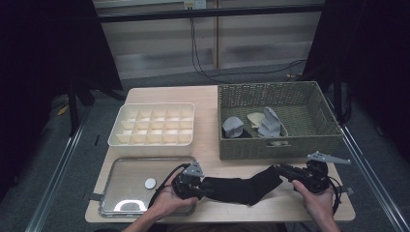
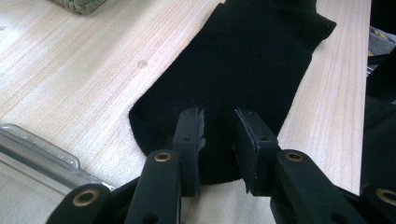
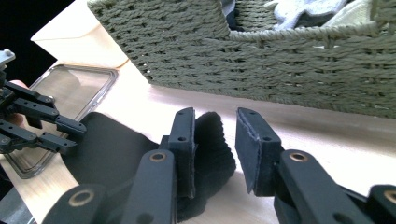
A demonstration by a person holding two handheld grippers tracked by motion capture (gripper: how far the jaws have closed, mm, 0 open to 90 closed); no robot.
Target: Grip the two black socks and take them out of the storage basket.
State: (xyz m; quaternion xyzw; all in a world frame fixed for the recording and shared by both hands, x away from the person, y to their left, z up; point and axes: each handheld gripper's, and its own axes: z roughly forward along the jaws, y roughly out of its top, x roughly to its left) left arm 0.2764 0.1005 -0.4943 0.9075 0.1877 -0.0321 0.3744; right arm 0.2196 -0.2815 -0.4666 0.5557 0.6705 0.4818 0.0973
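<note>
**A:** Sock (image 1: 244,186), black, is lying flat across the lower middle of the high view, on the bare wood of the bench (image 1: 212,113) in front of the woven basket (image 1: 278,145). What are the two hands doing with it?

**B:** Each is holding tongs at one end. The left tongs (image 2: 218,140) are standing partly open over the near end of the sock, the cloth lying between the jaws, the pads not pressing on it. The right tongs (image 3: 214,140) are likewise partly open at the other end, with a folded edge of the sock rising in the gap beside the left-hand pad; nothing is being pinched there either.

**A:** How is that sock likely to be handling?

**B:** As light, limp knit, I would judge. It is draping and creasing rather than keeping any shape, so it is probably going to sag wherever it is not supported, and the weave should give the pads good purchase without slipping.

**A:** So where should one be taking hold?

**B:** At the two ends, near the edges, pinching through both layers. The raised fold at the right end is offering the easiest bite.

**A:** And around it?

**B:** A metal tray (image 1: 118,169) is sitting at lower left, a white divided box (image 1: 152,140) above it, and more socks (image 1: 268,123) are resting in the basket.
</note>
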